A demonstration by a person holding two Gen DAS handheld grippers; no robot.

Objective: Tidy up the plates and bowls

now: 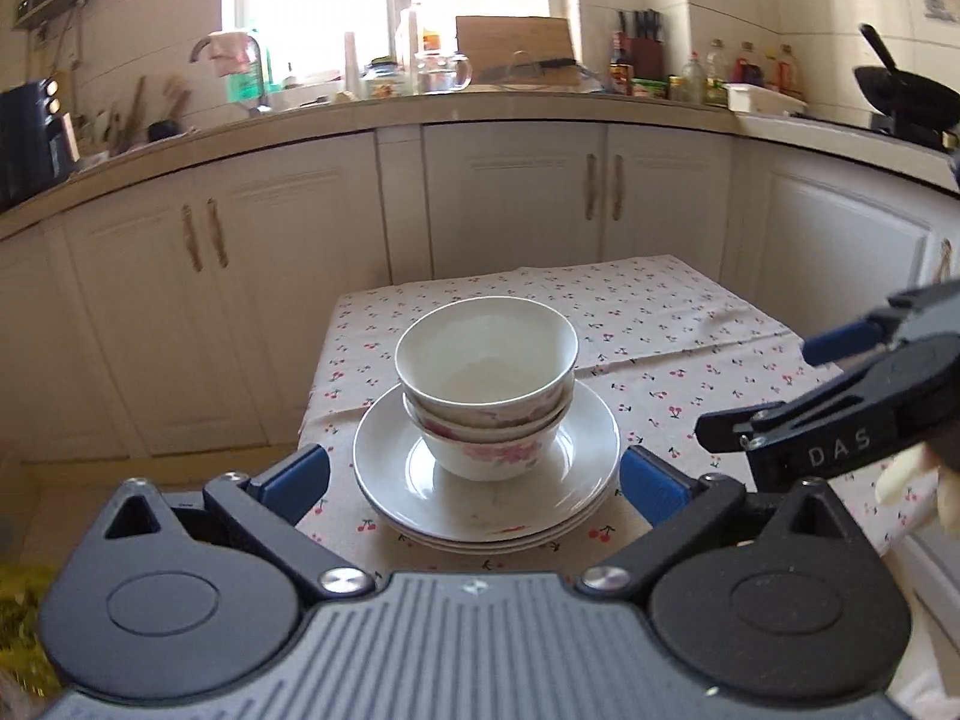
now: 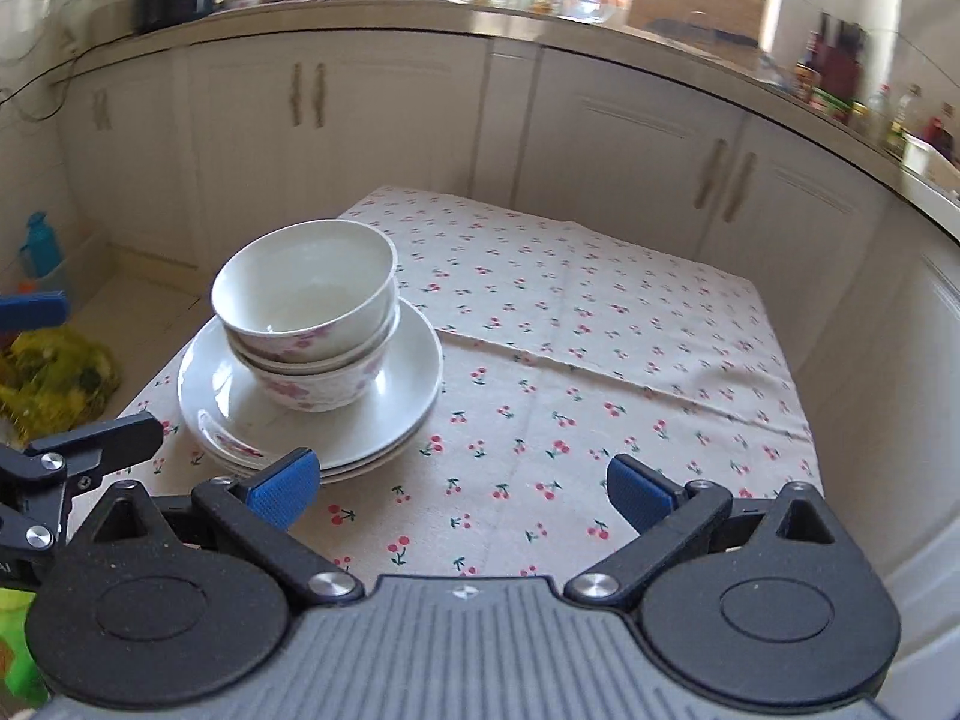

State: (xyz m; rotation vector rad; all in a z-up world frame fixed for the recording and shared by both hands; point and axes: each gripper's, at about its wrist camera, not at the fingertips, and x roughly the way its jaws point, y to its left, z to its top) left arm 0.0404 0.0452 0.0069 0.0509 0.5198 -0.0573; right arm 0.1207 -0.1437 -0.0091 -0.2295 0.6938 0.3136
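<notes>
Both sets of jaws stand wide apart with nothing between them. Ahead of the left gripper (image 1: 474, 483), the stacked bowls (image 1: 486, 378) sit on the stacked plates (image 1: 487, 480) on the table (image 1: 660, 324). The right gripper (image 2: 459, 489) has them ahead, left of its jaws.

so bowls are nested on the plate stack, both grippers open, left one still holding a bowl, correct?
Not quite. In the left wrist view the left gripper holds nothing. The bowls are nested on the plates, and the right gripper is open too.
</notes>
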